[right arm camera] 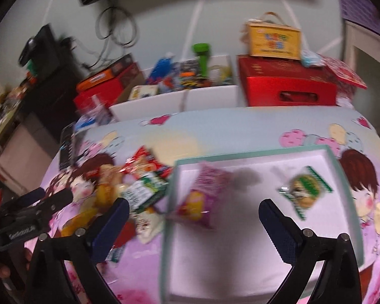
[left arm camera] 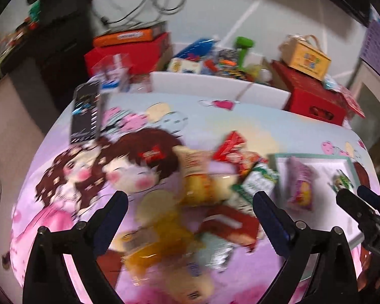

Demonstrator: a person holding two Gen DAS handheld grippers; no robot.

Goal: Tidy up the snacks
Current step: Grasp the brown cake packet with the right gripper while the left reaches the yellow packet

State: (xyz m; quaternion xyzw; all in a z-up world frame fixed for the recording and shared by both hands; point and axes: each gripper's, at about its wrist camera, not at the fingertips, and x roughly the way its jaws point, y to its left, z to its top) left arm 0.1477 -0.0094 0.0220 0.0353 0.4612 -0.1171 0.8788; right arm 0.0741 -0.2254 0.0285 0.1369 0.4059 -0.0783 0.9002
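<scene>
Two tools are in our hands, and both stand wide open with nothing between their fingers. Our left tool [left arm camera: 190,204] hangs above a blurred heap of snack packets [left arm camera: 215,185] lying on the table [left arm camera: 215,116], which wears a pink and blue cartoon cloth. Our right tool [right arm camera: 193,211] hangs above a shallow white tray [right arm camera: 250,248] with a pale green rim, just beside the heap on its right. Inside the tray lie a pink and yellow packet [right arm camera: 202,197] near the left wall and a green and white packet [right arm camera: 305,190] toward the right, well apart from each other. Beyond the table's far edge we see a white bin [right arm camera: 190,101] full of mixed items and a red box [right arm camera: 288,86] carrying a yellow box [right arm camera: 273,41] with a handle.
</scene>
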